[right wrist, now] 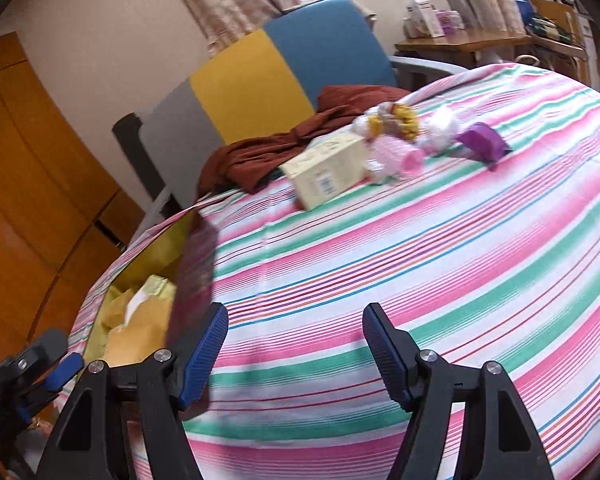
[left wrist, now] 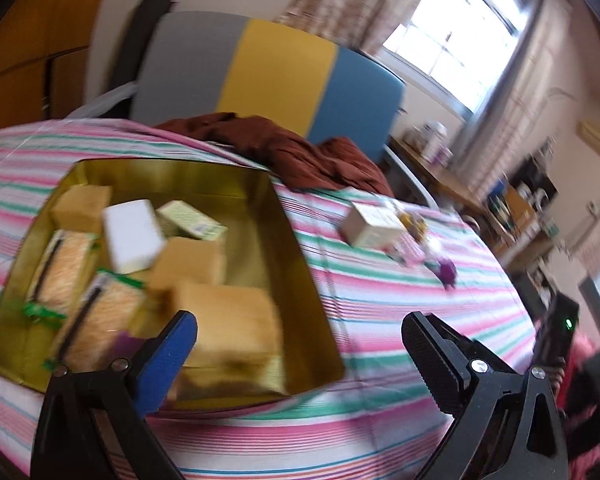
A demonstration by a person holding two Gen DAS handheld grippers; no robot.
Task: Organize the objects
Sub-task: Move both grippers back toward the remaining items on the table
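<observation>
Left wrist view: your left gripper (left wrist: 300, 344) has its jaws standing wide apart with nothing between them. It hangs over the near corner of the gold tin (left wrist: 300, 264), which sits on the striped cloth (left wrist: 380, 304) covering the bench. Inside the tin lie several tan boxes (left wrist: 228, 328), a white block (left wrist: 132, 236), a pale green carton (left wrist: 192, 220) and two green-edged packets (left wrist: 60, 268), packed close and partly overlapping. To the right of the tin, well apart from it, a cream box (left wrist: 374, 226) lies on the cloth with a cluster of small items just beyond it; blur leaves those hard to identify, though one appears to be purple (left wrist: 448, 272). A rust-brown cloth (left wrist: 284, 148) is heaped at the far edge of the bench.

Right wrist view: your right gripper (right wrist: 296, 356) also stands with jaws apart and empty, above bare striped cloth. The cream box (right wrist: 326, 168) lies ahead, touching a pink item (right wrist: 400, 158); a yellow-topped bundle (right wrist: 396, 118), a white item (right wrist: 444, 128) and a purple piece (right wrist: 484, 142) lie beside it. The tin's wall (right wrist: 192, 268) shows at left.
</observation>
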